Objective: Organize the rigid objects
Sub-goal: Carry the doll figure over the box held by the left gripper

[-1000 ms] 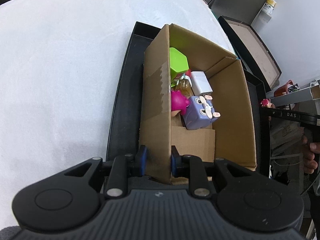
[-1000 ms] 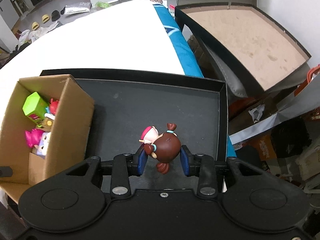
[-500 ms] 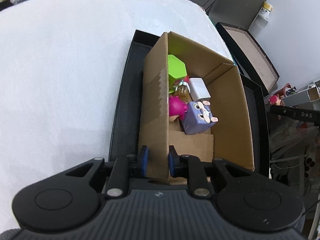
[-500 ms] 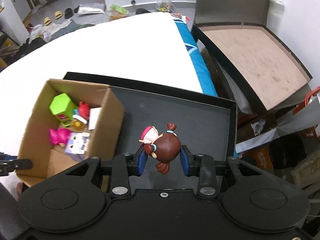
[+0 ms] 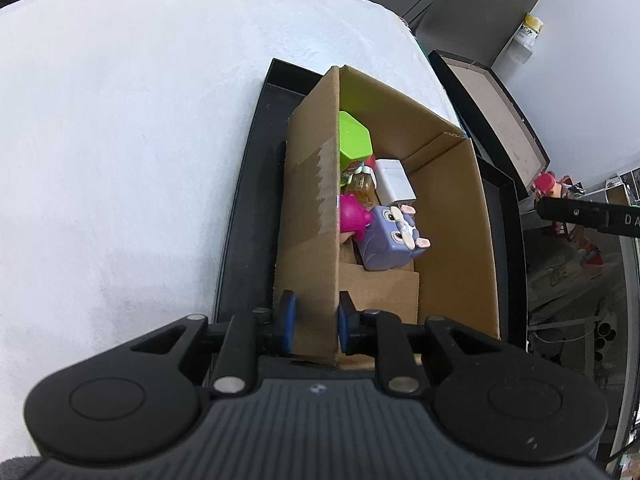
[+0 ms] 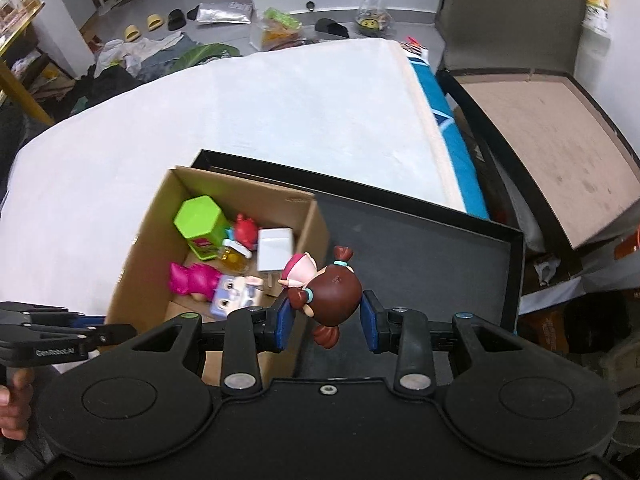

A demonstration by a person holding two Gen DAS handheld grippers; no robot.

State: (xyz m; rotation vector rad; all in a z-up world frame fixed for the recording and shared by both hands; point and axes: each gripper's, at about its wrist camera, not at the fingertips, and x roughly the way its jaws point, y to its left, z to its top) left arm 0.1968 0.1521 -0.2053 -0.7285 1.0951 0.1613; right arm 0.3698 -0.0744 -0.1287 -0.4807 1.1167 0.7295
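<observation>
White bedding (image 6: 304,120) under tray (image 6: 440,248); right tool (image 6: 327,316) grips figurine (image 6: 332,296).

Black left gripper (image 5: 314,318) and right gripper (image 6: 326,316), blue pads, silver screws

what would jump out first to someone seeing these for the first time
The brown-haired doll clamped in the right gripper, hanging over the black tray beside the cardboard box. Next, the bright green hexagonal container at the box's far end, and the left gripper pinching the box's near wall.
</observation>
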